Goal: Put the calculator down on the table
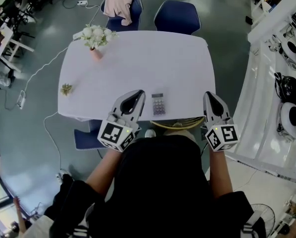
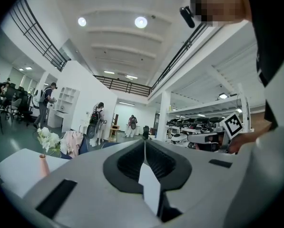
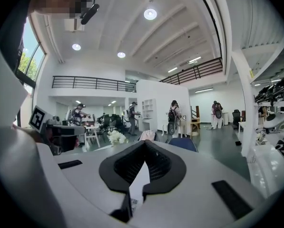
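A small grey calculator (image 1: 158, 103) lies flat on the white table (image 1: 138, 58), close to its near edge. My left gripper (image 1: 138, 94) is held just left of the calculator and above the table edge, jaws shut with nothing between them. In the left gripper view the left gripper (image 2: 144, 141) points level out into the room, tips together. My right gripper (image 1: 208, 95) hangs over the table's near right corner, well right of the calculator. The right gripper (image 3: 144, 144) in its own view has its jaws closed and empty.
A pink vase of white flowers (image 1: 95, 38) stands at the far left of the table, and a small dried sprig (image 1: 66, 89) lies at the left edge. Two blue chairs (image 1: 176, 16) stand behind the table, one draped with a pink garment (image 1: 120, 4). White shelving (image 1: 281, 98) runs along the right.
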Available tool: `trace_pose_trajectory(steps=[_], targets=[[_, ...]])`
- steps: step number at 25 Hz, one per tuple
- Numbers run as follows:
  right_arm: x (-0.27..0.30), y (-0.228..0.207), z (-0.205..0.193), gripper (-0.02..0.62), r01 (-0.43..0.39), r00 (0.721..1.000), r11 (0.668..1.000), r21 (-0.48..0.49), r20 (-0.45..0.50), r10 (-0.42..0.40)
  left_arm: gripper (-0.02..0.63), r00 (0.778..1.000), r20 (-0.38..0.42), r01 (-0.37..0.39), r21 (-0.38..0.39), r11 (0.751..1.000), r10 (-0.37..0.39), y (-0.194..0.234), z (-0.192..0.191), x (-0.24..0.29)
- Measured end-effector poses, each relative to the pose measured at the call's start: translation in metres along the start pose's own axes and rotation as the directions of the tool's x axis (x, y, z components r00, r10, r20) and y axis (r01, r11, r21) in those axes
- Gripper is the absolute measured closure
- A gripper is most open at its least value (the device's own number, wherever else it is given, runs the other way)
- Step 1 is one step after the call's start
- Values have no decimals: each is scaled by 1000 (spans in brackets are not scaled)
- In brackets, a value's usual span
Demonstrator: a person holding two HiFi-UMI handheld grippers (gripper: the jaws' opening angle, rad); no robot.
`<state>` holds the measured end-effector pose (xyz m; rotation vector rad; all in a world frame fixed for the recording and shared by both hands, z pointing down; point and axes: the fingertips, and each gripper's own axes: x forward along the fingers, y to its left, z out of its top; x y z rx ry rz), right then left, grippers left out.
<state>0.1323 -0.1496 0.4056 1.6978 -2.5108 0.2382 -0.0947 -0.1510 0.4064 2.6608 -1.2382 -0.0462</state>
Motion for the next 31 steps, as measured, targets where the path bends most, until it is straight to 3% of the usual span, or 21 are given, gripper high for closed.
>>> trace_pose_trajectory(steps=[16,31], targets=[[-24,-14,-2,598,85,996,995,-53,8,-85,594,1000,-27,10,23,1000,-9,-9,-12,12],[-19,-20,-2,598,83,997,994,-70,2,-83,594,1000,-26,-4,-23,1000,4,-2,-23,19]])
